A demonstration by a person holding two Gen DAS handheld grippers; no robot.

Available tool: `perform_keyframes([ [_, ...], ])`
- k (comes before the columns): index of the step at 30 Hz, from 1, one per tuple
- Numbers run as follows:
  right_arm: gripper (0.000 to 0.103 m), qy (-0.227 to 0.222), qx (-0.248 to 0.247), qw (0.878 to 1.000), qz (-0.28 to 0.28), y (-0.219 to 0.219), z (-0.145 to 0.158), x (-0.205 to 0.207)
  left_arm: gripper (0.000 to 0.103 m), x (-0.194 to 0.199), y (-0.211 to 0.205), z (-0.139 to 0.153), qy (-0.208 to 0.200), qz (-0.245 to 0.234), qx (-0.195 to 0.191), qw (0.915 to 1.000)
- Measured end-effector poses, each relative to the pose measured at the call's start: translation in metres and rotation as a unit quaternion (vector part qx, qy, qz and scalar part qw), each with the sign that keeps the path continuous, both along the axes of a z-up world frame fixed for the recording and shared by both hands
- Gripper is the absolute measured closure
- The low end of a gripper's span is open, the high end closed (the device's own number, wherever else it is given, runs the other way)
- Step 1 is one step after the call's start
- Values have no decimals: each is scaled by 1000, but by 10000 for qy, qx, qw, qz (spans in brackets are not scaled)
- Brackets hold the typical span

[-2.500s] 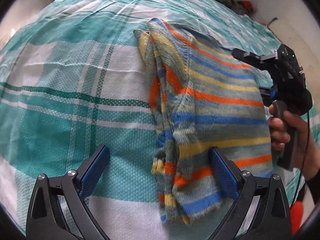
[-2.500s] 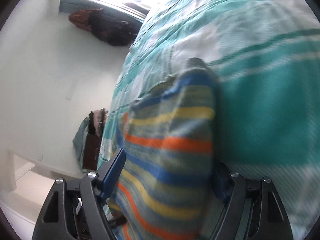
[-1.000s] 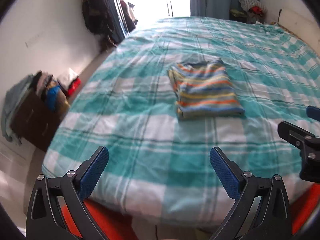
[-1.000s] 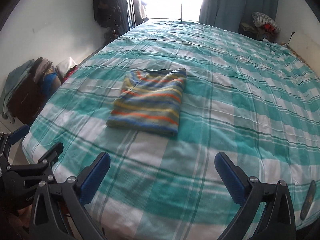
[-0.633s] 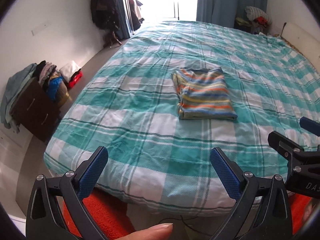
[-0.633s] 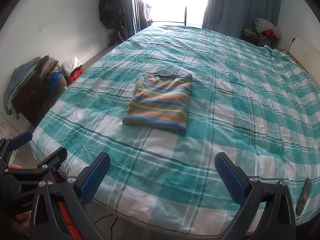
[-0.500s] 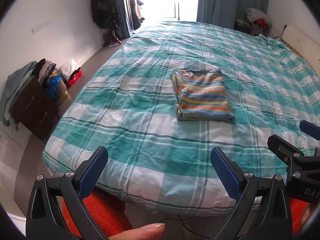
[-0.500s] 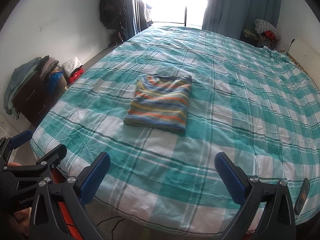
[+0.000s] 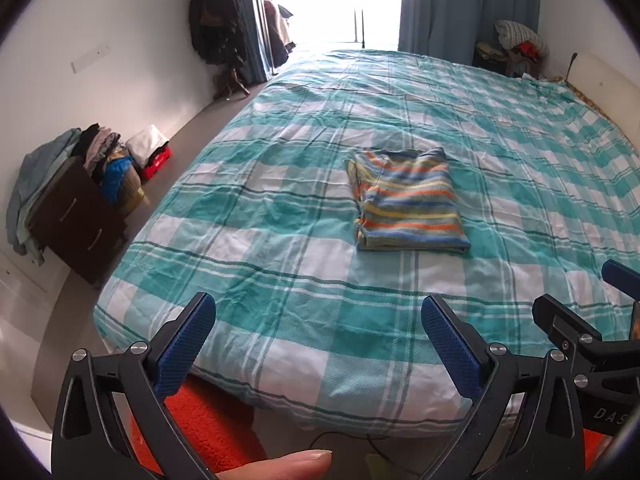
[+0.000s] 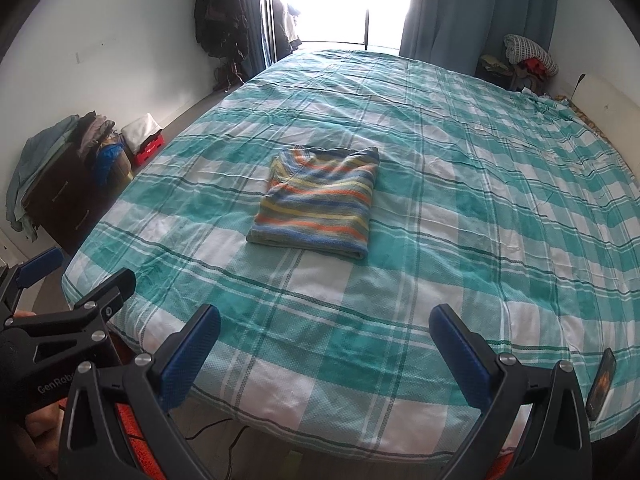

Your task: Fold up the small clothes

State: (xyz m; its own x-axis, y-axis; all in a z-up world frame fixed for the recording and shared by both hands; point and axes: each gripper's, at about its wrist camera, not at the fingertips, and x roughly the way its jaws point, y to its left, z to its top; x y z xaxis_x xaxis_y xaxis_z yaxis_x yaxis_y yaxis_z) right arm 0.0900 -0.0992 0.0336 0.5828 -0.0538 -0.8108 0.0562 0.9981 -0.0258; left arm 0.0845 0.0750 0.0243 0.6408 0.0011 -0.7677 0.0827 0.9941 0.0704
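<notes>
A striped garment (image 9: 408, 200) in blue, orange and yellow lies folded into a neat rectangle on the teal plaid bed (image 9: 280, 184). It also shows in the right wrist view (image 10: 318, 202). My left gripper (image 9: 318, 344) is open and empty, held off the bed's near edge, well short of the garment. My right gripper (image 10: 324, 354) is open and empty too, beside the left one. Each gripper shows at the edge of the other's view.
A dark dresser (image 9: 76, 220) piled with clothes stands at the left wall. An orange rug (image 9: 216, 428) lies on the floor below the bed edge. A phone (image 10: 600, 384) lies at the bed's near right edge. Coats hang by the bright window (image 10: 224, 12).
Both grippers have let go of the folded garment and pulled back from the bed, now past its near edge. In the last half second they barely moved.
</notes>
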Motion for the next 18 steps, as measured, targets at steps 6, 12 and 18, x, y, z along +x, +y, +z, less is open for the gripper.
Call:
perform_keyframes([
  [6, 0, -87, -135, 9999, -51, -1, 4, -2, 0, -1, -2, 1, -6, 26, 45, 10000],
  [12, 0, -105, -160, 9998, -74, -3, 5, -4, 0, -1, -3, 1, -4, 13, 78, 10000],
  [18, 0, -97, -155, 9998, -77, -4, 4, -5, 0, -1, -5, -2, 16, -50, 45, 10000],
])
